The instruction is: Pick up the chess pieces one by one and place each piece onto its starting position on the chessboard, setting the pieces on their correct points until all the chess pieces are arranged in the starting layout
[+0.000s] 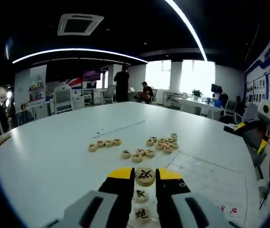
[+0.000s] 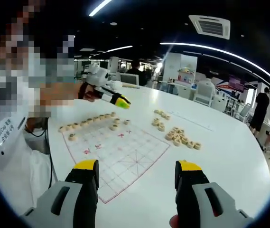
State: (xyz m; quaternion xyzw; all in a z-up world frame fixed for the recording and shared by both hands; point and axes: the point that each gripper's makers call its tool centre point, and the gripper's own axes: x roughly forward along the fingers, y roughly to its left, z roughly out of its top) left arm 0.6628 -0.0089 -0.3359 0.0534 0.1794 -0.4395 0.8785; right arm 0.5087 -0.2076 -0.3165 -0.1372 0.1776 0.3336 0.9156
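My left gripper [image 1: 145, 175] is shut on a round wooden chess piece [image 1: 145, 176] with a dark character, held between its yellow tips. Under it, two more pieces [image 1: 141, 194] lie on the chessboard [image 1: 210, 183]. In the right gripper view the left gripper [image 2: 121, 102] hovers above a row of pieces [image 2: 92, 121] along the far edge of the board [image 2: 125, 159]. Loose pieces [image 1: 161, 144] [image 2: 180, 137] lie in clusters on the white table beyond the board. My right gripper [image 2: 137, 167] stands open over the board's near edge with nothing between its fingers; the left gripper view catches it at the right edge [image 1: 262, 130].
The big white table [image 1: 54, 156] stretches far around the board. A person in a white shirt [image 2: 11, 156] sits at the board's left side, holding the left gripper. Chairs [image 1: 62, 99], desks and other people [image 1: 122, 85] are at the back of the room.
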